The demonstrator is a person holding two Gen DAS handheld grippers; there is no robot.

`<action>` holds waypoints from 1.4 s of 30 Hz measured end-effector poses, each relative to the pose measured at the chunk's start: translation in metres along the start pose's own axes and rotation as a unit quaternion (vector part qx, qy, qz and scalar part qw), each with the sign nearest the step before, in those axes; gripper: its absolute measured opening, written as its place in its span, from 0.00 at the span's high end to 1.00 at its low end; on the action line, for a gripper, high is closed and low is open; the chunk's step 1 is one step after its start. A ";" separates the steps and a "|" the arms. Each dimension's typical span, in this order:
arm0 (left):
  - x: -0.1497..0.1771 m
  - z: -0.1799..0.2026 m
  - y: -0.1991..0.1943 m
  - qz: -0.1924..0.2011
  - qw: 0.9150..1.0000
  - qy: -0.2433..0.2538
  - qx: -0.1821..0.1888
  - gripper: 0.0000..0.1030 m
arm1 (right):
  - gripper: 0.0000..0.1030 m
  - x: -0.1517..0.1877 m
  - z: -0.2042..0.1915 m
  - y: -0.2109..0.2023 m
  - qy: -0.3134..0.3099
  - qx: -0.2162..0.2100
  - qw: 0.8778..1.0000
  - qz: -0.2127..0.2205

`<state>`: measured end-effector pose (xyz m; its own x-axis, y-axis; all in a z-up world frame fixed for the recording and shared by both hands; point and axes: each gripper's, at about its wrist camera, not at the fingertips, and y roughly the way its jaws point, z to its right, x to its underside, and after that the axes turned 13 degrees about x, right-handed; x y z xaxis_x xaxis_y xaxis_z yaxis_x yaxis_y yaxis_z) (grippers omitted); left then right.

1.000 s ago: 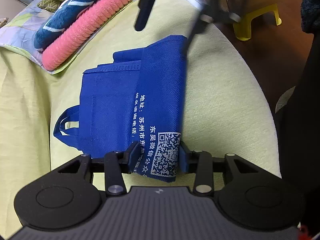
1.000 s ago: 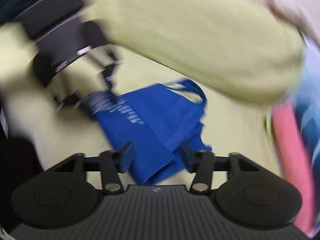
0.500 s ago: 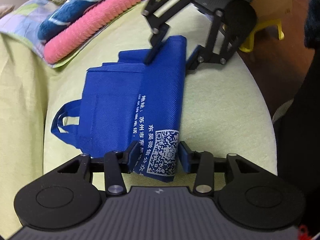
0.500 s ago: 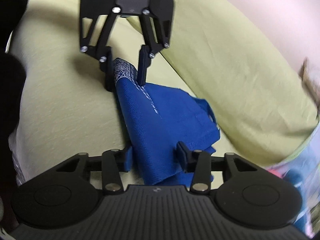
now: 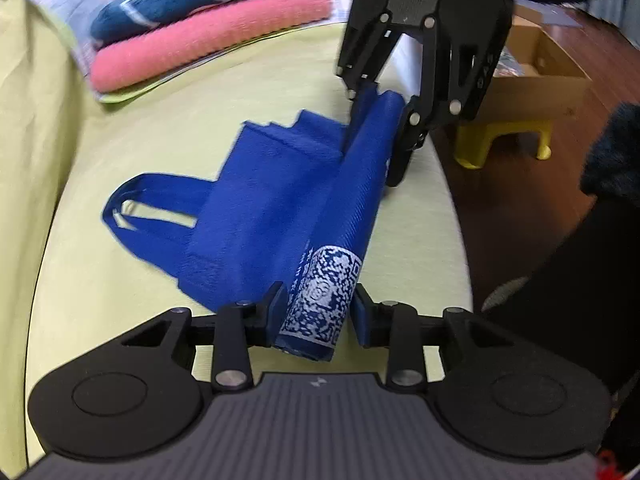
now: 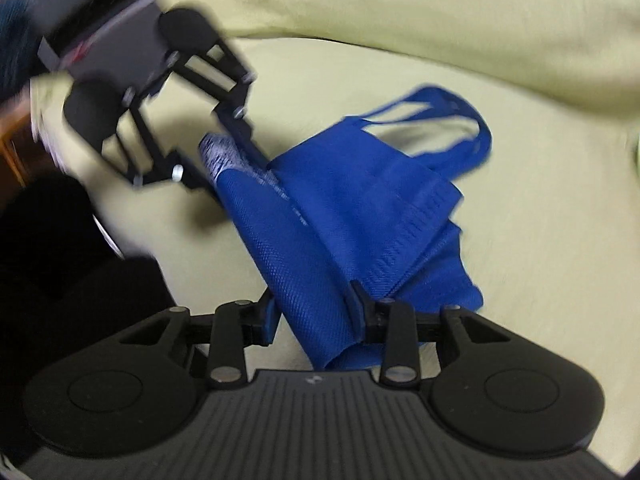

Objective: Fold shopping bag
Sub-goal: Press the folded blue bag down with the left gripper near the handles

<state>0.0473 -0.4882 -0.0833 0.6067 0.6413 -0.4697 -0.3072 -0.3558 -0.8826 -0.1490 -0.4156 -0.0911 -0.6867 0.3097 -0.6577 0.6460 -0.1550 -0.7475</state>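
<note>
Two grippers pinch opposite ends of the shopping bag [image 5: 280, 208]: left gripper [image 5: 318, 314] near, right gripper [image 5: 376, 120] far, fold edge running lengthwise between them

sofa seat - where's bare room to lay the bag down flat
Bare yellow-green cushion lies between the blue bag and the folded towels, and left of the bag's handles. It is crowded along the seat's front edge, where the left gripper and right gripper hold the bag.

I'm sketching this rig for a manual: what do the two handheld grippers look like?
Both match: the left gripper and right gripper are matte black, with ribbed grey bodies, round side discs, silver rivets on linkage bars and blue finger pads.
</note>
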 end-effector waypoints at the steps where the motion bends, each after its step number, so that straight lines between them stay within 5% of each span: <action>1: 0.000 -0.003 0.001 0.000 1.000 -0.004 -0.004 0.61 | 0.69 -0.001 0.008 0.002 0.024 -0.010 1.000 -0.006; 7: 0.000 -0.018 0.002 0.016 0.999 -0.041 -0.006 0.59 | 0.70 0.009 0.038 0.012 0.145 -0.044 0.988 -0.022; 15: 0.006 -0.033 0.001 0.048 0.993 -0.102 -0.014 0.52 | 0.71 0.022 0.076 0.024 0.294 -0.083 0.951 -0.041; 23: 0.005 -0.028 -0.005 0.039 0.990 -0.122 -0.054 0.51 | 0.72 0.016 0.078 0.032 0.328 -0.062 0.941 -0.052; 30: 0.004 -0.012 -0.024 0.037 0.985 -0.120 -0.121 0.61 | 0.72 0.013 0.080 0.039 0.354 -0.052 0.932 -0.061; 42: -0.015 0.009 -0.014 0.058 0.988 -0.093 -0.108 0.61 | 0.72 0.008 0.086 0.040 0.371 -0.047 0.924 -0.083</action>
<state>0.0361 -0.4866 -0.0644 0.4245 0.6942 -0.5813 -0.1915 -0.5586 -0.8070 -0.1573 -0.5003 -0.1339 -0.3834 0.8851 -0.2637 0.6034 0.0239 -0.7971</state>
